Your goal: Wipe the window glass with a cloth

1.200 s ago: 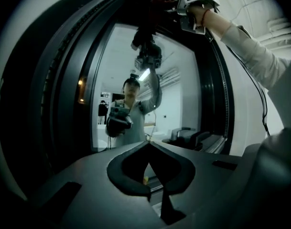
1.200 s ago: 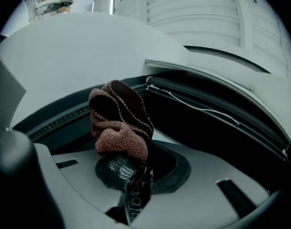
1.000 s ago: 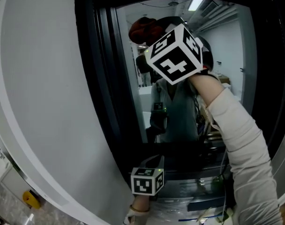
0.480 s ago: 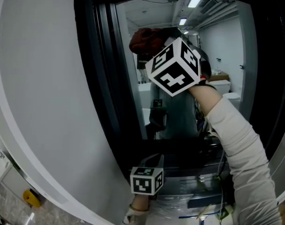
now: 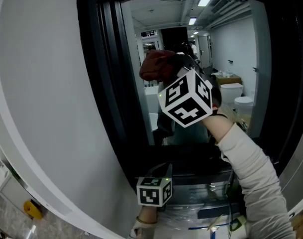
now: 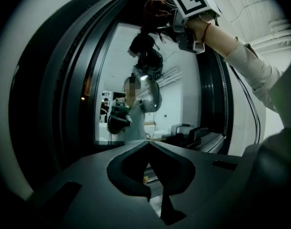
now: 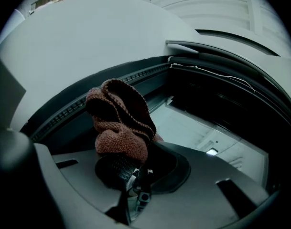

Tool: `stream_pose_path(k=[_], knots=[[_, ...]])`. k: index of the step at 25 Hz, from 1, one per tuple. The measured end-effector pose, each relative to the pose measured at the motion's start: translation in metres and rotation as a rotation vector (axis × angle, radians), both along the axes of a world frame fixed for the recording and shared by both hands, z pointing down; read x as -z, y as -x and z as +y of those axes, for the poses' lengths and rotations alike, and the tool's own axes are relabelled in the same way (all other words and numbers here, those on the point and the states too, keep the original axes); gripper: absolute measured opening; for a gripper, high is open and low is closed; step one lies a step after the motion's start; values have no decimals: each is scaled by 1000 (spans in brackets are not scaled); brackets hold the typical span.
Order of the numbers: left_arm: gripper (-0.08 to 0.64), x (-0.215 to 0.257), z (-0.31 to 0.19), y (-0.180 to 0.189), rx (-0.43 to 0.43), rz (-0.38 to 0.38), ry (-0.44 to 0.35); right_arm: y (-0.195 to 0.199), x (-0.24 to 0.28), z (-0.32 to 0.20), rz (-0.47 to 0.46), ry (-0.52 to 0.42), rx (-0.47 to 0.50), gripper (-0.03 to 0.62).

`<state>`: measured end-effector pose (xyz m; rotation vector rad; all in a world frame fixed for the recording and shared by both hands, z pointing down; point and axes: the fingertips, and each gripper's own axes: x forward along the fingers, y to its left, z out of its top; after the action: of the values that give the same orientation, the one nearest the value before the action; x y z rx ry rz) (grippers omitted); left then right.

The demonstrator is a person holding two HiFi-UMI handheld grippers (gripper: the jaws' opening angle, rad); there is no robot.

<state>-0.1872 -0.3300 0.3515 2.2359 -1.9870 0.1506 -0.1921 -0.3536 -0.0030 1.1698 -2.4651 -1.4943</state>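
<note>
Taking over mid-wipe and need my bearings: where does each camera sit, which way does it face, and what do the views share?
Head view: on the person's head, facing the window glass; shows the raised right gripper holding the brown knitted cloth, the sleeved right arm, and the left gripper low.
Left gripper view: from below, looking up at the glass past its own shut, empty jaws; right gripper and arm above.
Right gripper view: along its jaws, shut on the cloth, toward the dark window frame.
Shared: all three show the cloth.
</note>
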Motion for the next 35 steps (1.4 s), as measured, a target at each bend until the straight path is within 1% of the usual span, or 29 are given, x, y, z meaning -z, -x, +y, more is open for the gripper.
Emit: stream_pose_path(k=[12,17,35], knots=[[5,-5,8,-4,-1,18,-1,4,-76,-2,40,123,39,44],[5,-11,13,-3,1,24,11,6,-114,-3,62,185,49,44],[5,-28,24,2,23,49,35,9,-247,-6,155,403,56,44]])
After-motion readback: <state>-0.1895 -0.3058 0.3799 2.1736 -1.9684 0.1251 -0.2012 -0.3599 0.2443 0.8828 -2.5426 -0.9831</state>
